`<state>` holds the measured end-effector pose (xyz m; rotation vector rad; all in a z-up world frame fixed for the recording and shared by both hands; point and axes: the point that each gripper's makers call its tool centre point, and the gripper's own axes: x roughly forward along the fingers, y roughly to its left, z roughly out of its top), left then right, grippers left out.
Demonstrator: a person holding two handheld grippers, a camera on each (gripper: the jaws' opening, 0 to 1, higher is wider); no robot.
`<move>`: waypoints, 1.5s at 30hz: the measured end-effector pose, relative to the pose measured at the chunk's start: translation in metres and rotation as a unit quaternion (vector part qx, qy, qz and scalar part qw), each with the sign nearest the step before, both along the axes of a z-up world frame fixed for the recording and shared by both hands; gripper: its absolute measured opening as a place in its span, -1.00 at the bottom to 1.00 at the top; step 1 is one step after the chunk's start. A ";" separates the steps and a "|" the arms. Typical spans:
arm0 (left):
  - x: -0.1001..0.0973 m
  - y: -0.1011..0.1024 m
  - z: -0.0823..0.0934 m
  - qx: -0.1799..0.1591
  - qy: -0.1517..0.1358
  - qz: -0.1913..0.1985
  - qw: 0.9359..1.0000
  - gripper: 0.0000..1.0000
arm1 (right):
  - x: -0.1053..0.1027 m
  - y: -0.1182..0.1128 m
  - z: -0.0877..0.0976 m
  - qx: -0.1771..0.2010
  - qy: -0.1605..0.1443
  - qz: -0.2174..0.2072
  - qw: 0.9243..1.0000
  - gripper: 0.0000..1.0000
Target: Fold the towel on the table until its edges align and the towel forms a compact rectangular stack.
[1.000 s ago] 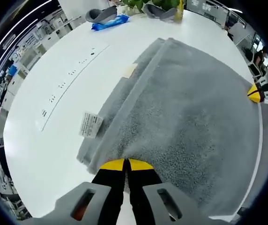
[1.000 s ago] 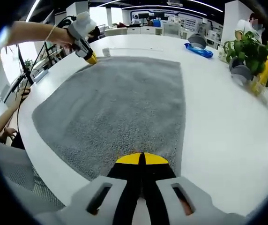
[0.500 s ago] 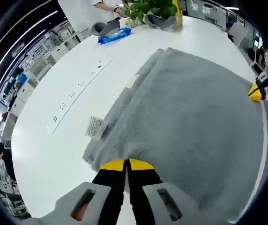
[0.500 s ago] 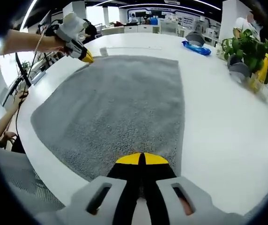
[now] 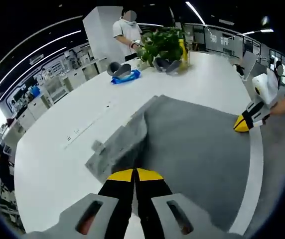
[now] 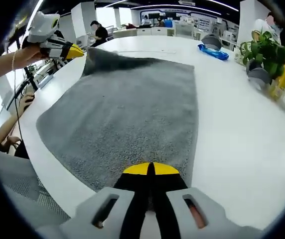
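In the left gripper view, the left gripper (image 5: 134, 175) is clamped on a corner of the grey towel (image 5: 197, 154), raising it off the white table (image 5: 48, 164) so the fold can start, while the right gripper (image 5: 243, 123) pins the opposite corner. In the right gripper view, the right gripper (image 6: 150, 169) is closed on the near towel edge (image 6: 132, 109), anchoring it flat; the left gripper (image 6: 72, 51) holds the far corner aloft.

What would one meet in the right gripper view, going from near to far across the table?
Right tongs shut on the towel's near edge → grey towel → left tongs lifting its far corner → blue packet near the far edge.
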<state>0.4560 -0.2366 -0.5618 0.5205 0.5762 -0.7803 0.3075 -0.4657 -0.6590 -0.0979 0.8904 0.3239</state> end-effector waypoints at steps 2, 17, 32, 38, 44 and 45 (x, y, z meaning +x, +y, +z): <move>-0.005 0.000 0.002 -0.013 0.005 0.008 1.000 -0.98 | 0.000 0.000 0.000 -0.001 0.001 0.006 1.000 -1.00; -0.042 0.006 -0.024 -0.047 0.032 0.046 0.997 -0.98 | -0.001 0.002 0.000 -0.011 0.001 0.056 0.998 -1.00; -0.008 0.009 -0.061 -0.047 0.060 0.063 0.995 -0.95 | 0.000 0.000 -0.001 -0.003 -0.029 0.034 0.999 -1.00; 0.004 0.008 -0.083 -0.034 0.079 0.066 0.994 -0.95 | 0.000 0.000 -0.001 -0.005 -0.035 0.029 0.999 -1.00; 0.011 -0.001 -0.088 -0.046 0.083 0.073 0.993 -0.96 | 0.000 0.000 -0.001 -0.004 -0.040 0.024 0.999 -1.00; 0.014 -0.003 -0.087 -0.049 0.080 0.073 0.993 -0.96 | 0.000 0.000 -0.001 -0.003 -0.040 0.023 0.999 -1.00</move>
